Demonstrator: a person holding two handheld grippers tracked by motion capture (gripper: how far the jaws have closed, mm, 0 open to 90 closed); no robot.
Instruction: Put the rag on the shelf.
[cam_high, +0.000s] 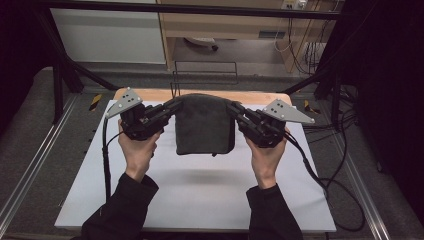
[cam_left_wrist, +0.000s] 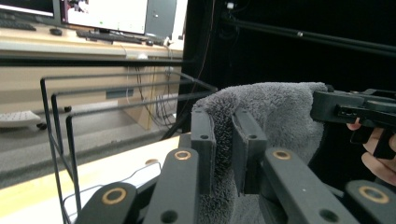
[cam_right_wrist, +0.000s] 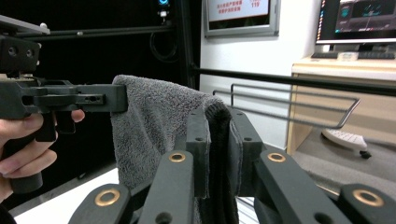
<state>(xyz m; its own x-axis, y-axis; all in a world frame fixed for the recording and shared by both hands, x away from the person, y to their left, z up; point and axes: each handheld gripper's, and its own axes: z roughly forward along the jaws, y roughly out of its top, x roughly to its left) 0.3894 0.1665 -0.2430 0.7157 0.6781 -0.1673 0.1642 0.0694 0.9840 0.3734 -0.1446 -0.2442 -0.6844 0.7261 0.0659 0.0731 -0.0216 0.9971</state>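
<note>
A dark grey towel (cam_high: 205, 125) hangs folded in the air above the white table top (cam_high: 200, 195), held by its two upper corners. My left gripper (cam_high: 176, 103) is shut on the towel's left upper corner; in the left gripper view the fluffy towel (cam_left_wrist: 275, 116) is pinched between the jaws of the left gripper (cam_left_wrist: 224, 140). My right gripper (cam_high: 234, 107) is shut on the right upper corner, with the towel (cam_right_wrist: 154, 126) pressed between the jaws of the right gripper (cam_right_wrist: 218, 144). The towel's lower edge hangs just above the table.
A black wire rack (cam_high: 205, 70) stands behind the table's far wooden edge (cam_high: 150, 93). Black frame bars (cam_high: 65, 75) flank the table left and right. Cables (cam_high: 325, 180) trail off the right side. Desks with monitors (cam_left_wrist: 107, 14) stand beyond.
</note>
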